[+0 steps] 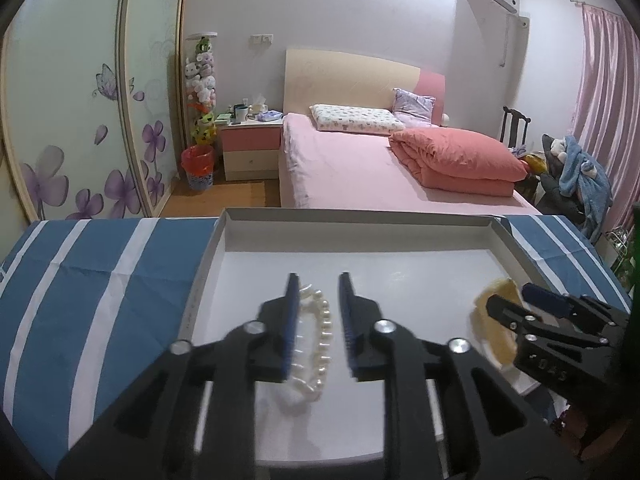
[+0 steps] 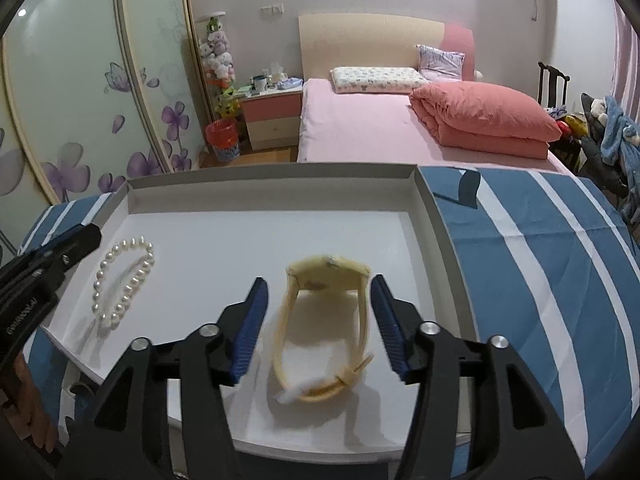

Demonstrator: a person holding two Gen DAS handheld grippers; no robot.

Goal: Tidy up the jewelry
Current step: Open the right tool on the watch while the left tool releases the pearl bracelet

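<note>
A shallow white box (image 2: pixel 434 216) sits on the worktop over a blue-and-white striped cloth (image 2: pixel 540 264), and it holds two pieces. At the box floor's 9 o'clock side lies a pearl bracelet (image 2: pixel 122 282), flat on the white bottom. Toward 3 o'clock lies a yellow watch (image 2: pixel 320 320), on its side with the strap looped shut.

The left tongs (image 1: pixel 319 280) stand a little apart — released, with the pearl bracelet (image 1: pixel 316 344) between the blue pads; it rests just beside the left pad, and whether they touch is unclear. The right tongs (image 2: pixel 318 286) stand wider, also released, straddling the watch with a clear gap on each side; neither pad presses it. In the left wrist view the right tongs (image 1: pixel 510 294) show at 3 o'clock beside the watch (image 1: pixel 494 320).
</note>
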